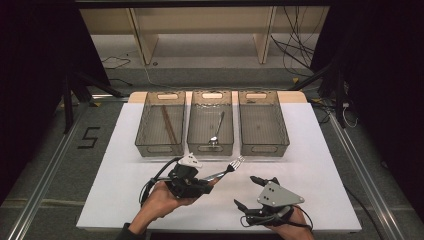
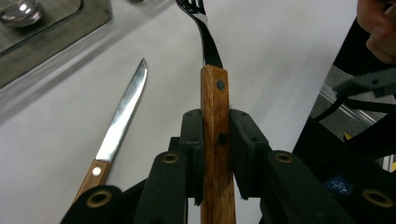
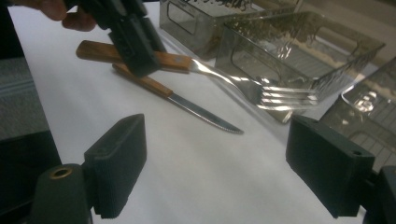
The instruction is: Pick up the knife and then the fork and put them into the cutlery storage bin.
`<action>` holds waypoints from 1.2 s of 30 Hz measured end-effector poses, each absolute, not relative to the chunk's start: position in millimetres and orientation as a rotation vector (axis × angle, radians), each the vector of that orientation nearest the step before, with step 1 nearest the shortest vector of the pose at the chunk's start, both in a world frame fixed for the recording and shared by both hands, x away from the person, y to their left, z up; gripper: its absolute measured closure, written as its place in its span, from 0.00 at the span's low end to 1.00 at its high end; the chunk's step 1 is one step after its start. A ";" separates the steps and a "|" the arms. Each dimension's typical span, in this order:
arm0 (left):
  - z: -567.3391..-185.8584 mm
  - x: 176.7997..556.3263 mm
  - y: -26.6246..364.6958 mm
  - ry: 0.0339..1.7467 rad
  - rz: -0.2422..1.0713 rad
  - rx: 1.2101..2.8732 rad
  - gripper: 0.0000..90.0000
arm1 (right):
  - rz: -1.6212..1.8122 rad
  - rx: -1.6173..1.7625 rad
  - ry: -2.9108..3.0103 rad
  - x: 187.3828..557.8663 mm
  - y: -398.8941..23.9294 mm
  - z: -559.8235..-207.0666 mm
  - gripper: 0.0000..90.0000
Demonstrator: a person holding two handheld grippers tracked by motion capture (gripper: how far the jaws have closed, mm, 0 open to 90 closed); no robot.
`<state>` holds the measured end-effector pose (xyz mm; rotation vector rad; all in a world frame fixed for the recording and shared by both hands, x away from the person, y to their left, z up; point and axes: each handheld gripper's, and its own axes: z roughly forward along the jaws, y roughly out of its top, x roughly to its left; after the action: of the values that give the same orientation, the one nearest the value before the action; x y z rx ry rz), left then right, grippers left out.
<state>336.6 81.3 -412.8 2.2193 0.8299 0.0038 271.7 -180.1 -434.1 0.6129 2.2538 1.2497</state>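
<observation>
My left gripper is shut on the wooden handle of a fork, held above the white table with the tines pointing toward the bins. In the left gripper view the pads clamp the fork handle from both sides. A wooden-handled knife lies flat on the table just beside and below it; in the right gripper view the knife lies under the fork. My right gripper stands open near the front edge, nothing between its pads.
Three clear bins stand in a row at the back: the left bin holds a brown stick, the middle bin a spoon, and the right bin shows nothing inside. The white table ends close behind both hands.
</observation>
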 end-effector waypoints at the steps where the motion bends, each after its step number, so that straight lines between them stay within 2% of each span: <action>1: -411.9 337.2 78.8 0.825 -0.002 2.219 0.85 | 1.232 0.583 2.250 271.5 -177.9 -433.2 0.24; 9: -410.0 334.9 72.4 0.774 -0.034 2.247 0.85 | 1.037 0.312 2.170 265.6 -157.4 -434.7 0.30; 16: -409.1 330.6 70.7 0.744 -0.065 2.272 0.85 | 0.841 0.119 2.090 260.4 -144.1 -444.3 0.42; 36: -408.7 326.8 68.0 0.689 -0.152 2.290 0.85 | 0.582 -0.140 1.944 256.9 -131.6 -462.5 0.71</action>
<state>326.8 68.0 -408.7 2.2895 0.6893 -0.1522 256.9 -131.6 -462.5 -0.1399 1.9439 0.5818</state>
